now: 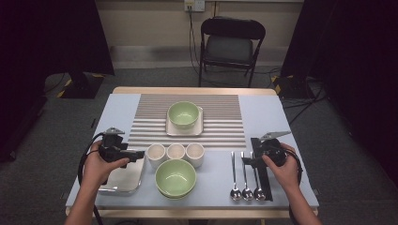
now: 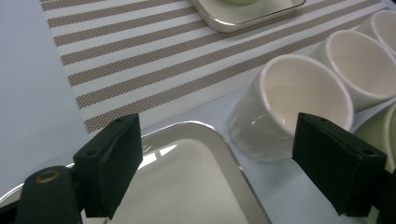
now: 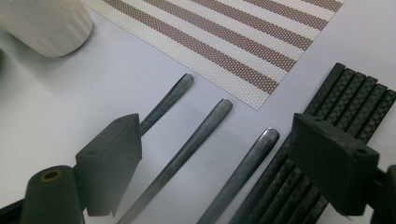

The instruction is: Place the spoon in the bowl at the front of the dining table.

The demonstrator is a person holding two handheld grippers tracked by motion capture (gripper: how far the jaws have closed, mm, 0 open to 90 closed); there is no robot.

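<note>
The left hand-held gripper [image 1: 136, 154] hovers over the square tray [image 1: 123, 180] at the worktop's [image 1: 117, 112] near left corner, its jaws spread wide with nothing between them. In the left gripper view the tray's [image 2: 196, 172] far corner lies under the jaws, and the nearest white cup [image 2: 285, 107] stands just past that corner, off the tray and close to one jaw. That cup is the first of three white cups [image 1: 175, 152] in a row along the near edge of the striped mat [image 1: 187, 136] (rims almost touching one another), so they crowd the space beside the tray. Just nearer than the cups sits a green bowl [image 1: 175, 178], close to the tray's right side.

The right hand-held gripper [image 1: 256, 161] hangs over the cutlery toward the near right corner, jaws likewise apart and gripping nothing. Three spoons [image 1: 245, 176] lie side by side, bowls toward the near edge, handles pointing at the mat. In the right gripper view their handles [image 3: 187, 154] run beneath the open jaws, with a bundle of black chopsticks [image 3: 327, 121] just beside the last spoon, under one jaw.

Farther back, in the middle of the mat, a second green bowl [image 1: 183, 114] rests on another square tray [image 1: 199, 126], well apart from both grippers. A folding chair [image 1: 230, 44] stands beyond the far edge.
</note>
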